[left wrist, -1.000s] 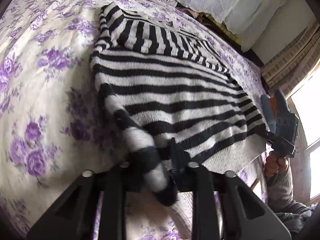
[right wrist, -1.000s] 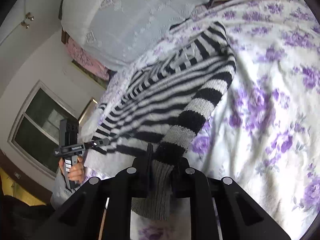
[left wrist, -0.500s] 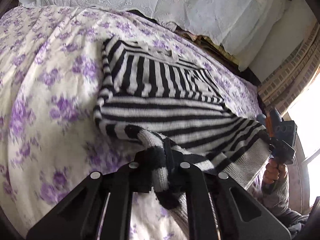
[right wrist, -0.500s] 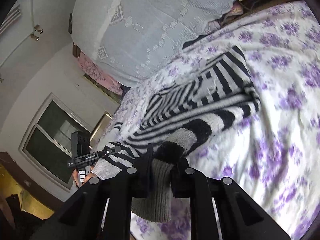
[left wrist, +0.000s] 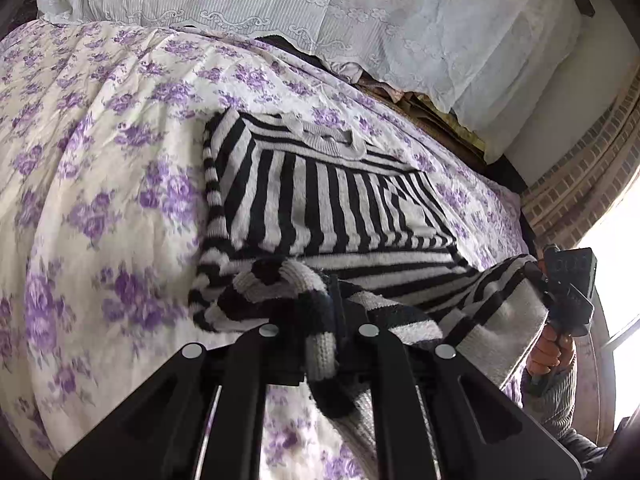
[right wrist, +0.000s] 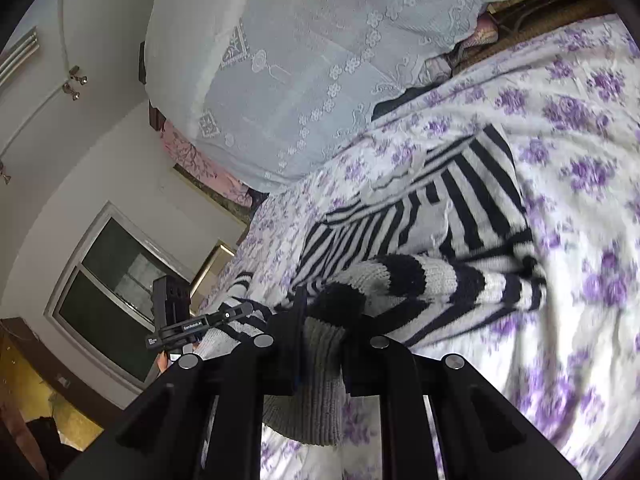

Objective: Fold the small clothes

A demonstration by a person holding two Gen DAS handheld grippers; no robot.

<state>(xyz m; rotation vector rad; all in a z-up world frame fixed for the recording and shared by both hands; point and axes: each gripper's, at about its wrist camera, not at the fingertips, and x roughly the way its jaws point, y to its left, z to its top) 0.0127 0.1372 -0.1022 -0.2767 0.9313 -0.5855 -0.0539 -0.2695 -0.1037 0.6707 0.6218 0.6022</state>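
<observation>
A black-and-white striped knit sweater (left wrist: 320, 208) lies on a bed with a purple-flowered cover (left wrist: 100, 168); its collar points to the pillows. My left gripper (left wrist: 332, 320) is shut on the sweater's lower corner and sleeve, lifted above the bed. My right gripper (right wrist: 320, 320) is shut on the grey ribbed hem (right wrist: 316, 384) and sleeve at the other corner. The sweater (right wrist: 440, 216) sags between the two grippers, its lower part raised over its upper part. The right gripper also shows in the left wrist view (left wrist: 560, 288), and the left gripper shows in the right wrist view (right wrist: 192, 324).
White lace-covered pillows (left wrist: 320, 12) lie along the head of the bed. A brick wall and bright window (left wrist: 592, 184) stand on one side. A dark window (right wrist: 108, 292) and white wall show in the right wrist view.
Both grippers have carried the sweater's lower edge up and toward the collar. The flat lower body is now lifted and bunched over the upper part.
</observation>
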